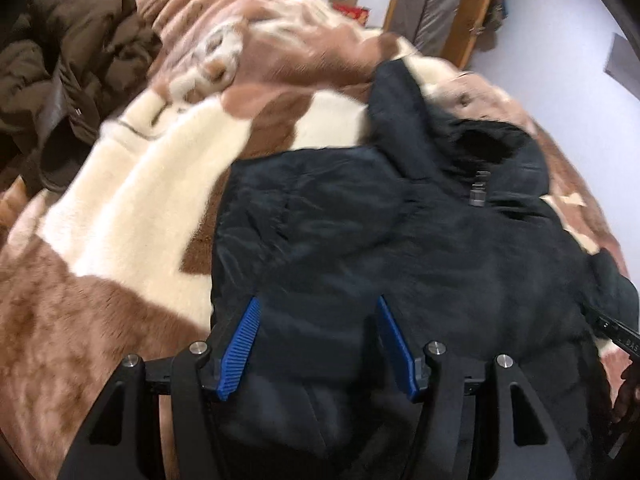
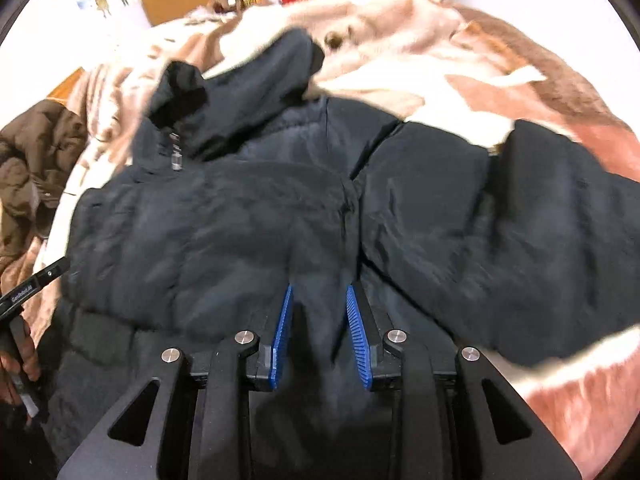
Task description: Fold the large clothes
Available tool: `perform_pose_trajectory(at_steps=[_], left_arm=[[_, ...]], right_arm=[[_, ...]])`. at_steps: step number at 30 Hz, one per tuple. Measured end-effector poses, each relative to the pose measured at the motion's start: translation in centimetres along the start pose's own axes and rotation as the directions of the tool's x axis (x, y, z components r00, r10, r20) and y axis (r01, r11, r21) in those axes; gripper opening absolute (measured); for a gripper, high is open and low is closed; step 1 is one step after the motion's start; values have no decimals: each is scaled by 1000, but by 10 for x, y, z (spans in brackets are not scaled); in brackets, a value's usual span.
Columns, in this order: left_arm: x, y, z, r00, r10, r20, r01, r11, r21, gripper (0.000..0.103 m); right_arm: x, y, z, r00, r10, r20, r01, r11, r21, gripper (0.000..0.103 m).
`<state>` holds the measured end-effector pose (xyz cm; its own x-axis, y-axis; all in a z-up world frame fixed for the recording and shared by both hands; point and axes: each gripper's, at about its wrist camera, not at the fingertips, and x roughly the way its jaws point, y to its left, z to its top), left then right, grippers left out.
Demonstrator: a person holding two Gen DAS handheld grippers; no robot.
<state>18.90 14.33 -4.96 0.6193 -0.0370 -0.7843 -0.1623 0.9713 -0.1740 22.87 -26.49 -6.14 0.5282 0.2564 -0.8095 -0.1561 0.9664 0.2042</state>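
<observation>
The dark jacket (image 2: 248,216) lies spread on the blanket (image 1: 132,208), hood at twelve o'clock, one sleeve out at three o'clock; folding looks barely begun; left tool (image 1: 318,342) wide, empty; right tool (image 2: 319,336) narrow, apparently gripping nothing.

No lettering is legible; small white print on each neighbouring hand-held gripper (image 2: 24,294) is blurred.

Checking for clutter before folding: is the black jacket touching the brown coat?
Apart. The left wrist view shows the black jacket and the brown coat separated by a broad stretch of cream and brown blanket.
</observation>
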Motion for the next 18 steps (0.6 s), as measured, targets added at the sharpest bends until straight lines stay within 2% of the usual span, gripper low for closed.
perform_pose_trajectory(at_steps=[5,12,18], left_arm=[[-52,-28,-28,998,-44,34,42,998,51,62],[-107,-68,-68,994,-107,37,102,988,113,62],[-136,-95,-87,989,-148,30,143,983,114,62]], right_arm=[[-51,-12,-38,999,19,28,-20,998,58,39],[-105,-18,-76,999,-15,44,12,997,76,39],[-138,-18,-91,996,-11,83,5,998,70,39]])
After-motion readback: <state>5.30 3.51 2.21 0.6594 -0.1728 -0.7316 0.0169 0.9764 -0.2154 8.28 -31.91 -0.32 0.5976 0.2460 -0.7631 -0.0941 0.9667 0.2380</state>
